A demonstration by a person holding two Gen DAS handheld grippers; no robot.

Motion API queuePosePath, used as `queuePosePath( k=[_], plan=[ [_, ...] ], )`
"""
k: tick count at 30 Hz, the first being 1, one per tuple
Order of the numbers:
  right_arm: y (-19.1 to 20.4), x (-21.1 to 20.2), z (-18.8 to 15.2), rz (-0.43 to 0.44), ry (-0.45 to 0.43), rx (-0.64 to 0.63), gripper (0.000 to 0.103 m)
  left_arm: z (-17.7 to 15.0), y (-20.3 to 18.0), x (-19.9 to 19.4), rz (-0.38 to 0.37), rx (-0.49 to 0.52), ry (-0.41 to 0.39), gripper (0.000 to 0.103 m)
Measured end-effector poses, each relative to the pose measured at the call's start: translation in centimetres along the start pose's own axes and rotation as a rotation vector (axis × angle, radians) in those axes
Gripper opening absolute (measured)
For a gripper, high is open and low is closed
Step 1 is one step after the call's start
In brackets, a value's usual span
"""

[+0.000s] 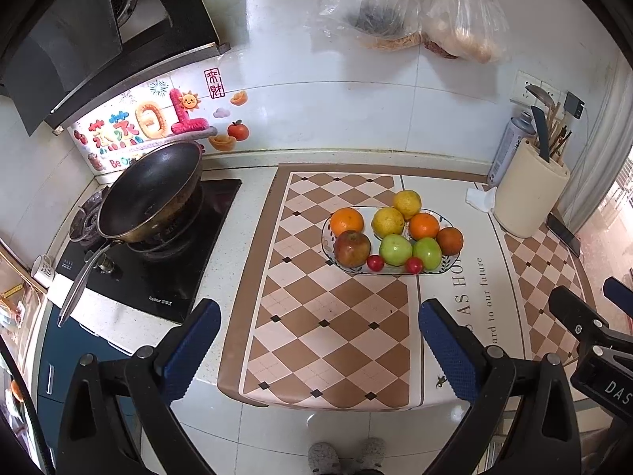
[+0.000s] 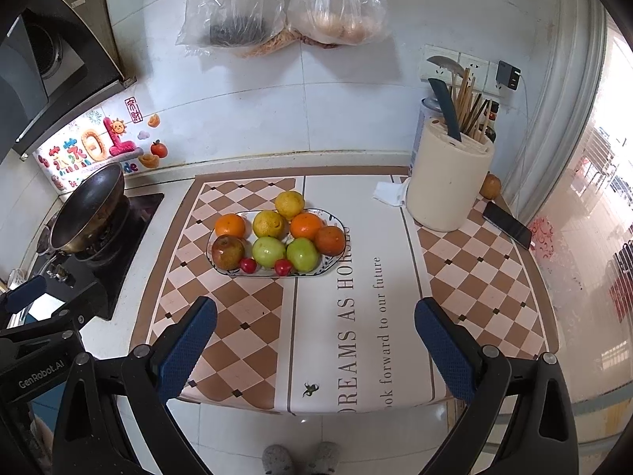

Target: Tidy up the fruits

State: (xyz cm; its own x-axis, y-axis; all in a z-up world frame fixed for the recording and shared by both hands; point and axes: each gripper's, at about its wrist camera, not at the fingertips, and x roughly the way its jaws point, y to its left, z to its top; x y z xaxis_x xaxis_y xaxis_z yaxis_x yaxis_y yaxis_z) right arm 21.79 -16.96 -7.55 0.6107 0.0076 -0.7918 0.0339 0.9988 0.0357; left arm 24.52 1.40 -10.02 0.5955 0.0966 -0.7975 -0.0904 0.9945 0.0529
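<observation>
An oval patterned plate [image 1: 326, 233] [image 2: 334, 219] sits on the checked mat and holds several fruits: oranges [image 1: 347, 221] [image 2: 230, 225], yellow citrus [image 1: 387, 222] [image 2: 269, 223], two green apples [image 1: 395, 249] [image 2: 269, 252], a reddish-brown apple [image 1: 352, 248] [image 2: 228, 252] and two small red fruits [image 1: 375, 263] [image 2: 248, 265]. My left gripper [image 1: 318, 316] is open and empty, held back from the plate above the counter's front edge. My right gripper [image 2: 315, 314] is open and empty, to the right of the left one.
A black wok [image 1: 152, 192] [image 2: 89, 208] sits on the stove at the left. A cream utensil holder [image 1: 530, 194] [image 2: 449, 182], a spray can, a crumpled tissue [image 2: 389, 194] and a phone [image 2: 507, 225] stand at the back right. Plastic bags [image 2: 285, 4] hang on the wall.
</observation>
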Motion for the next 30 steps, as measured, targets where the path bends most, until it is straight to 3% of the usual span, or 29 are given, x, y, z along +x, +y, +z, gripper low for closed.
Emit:
queuePosePath(
  k=[30],
  plan=[
    [0.16, -0.65, 0.77, 0.005, -0.017, -0.016, 0.102, -0.02, 0.22, -0.93, 0.000, -0.015, -0.023, 0.103]
  ],
)
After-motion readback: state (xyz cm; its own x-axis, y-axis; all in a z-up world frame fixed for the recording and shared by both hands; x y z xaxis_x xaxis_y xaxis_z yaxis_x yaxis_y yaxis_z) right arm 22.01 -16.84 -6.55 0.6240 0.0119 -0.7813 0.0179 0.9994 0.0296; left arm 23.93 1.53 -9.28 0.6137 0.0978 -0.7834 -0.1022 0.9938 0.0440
